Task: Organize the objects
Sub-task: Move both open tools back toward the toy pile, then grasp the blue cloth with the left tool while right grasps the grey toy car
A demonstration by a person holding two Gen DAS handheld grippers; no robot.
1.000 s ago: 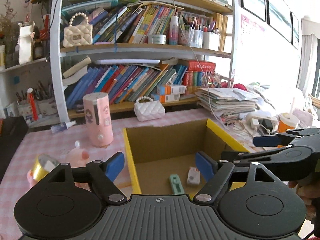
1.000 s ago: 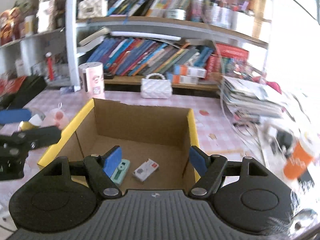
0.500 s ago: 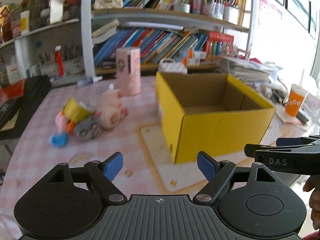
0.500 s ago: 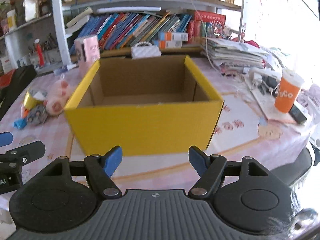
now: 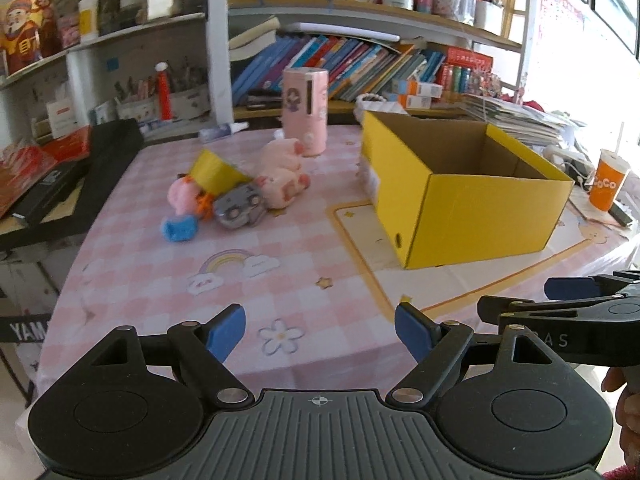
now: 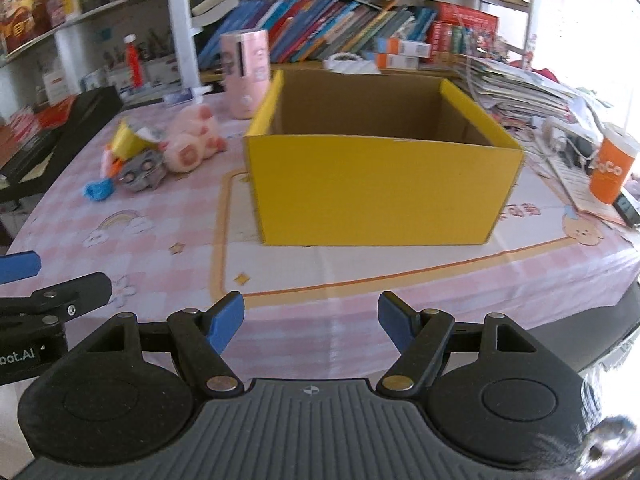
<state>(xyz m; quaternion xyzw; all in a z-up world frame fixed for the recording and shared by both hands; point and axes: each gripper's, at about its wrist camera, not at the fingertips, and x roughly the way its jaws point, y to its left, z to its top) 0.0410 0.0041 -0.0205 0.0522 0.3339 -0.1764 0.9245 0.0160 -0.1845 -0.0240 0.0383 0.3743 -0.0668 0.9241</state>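
The yellow box [image 6: 380,188] sat open-topped on the pink checked tablecloth [image 5: 280,264], with a heap of toys [image 5: 236,188] well off to its left: pink pig plush [image 5: 282,176], grey toy car [image 5: 239,209]. Both the left gripper [image 5: 320,330] and right gripper [image 6: 311,316] hovered over the table's near edge, blue pads spread wide, nothing between them.

Both grippers withdrew from above the yellow box [image 6: 376,184] toward the table edge. The box interior dropped from view.

Pink checked table [image 5: 304,248], yellow box [image 5: 472,208], toys [image 5: 240,192]
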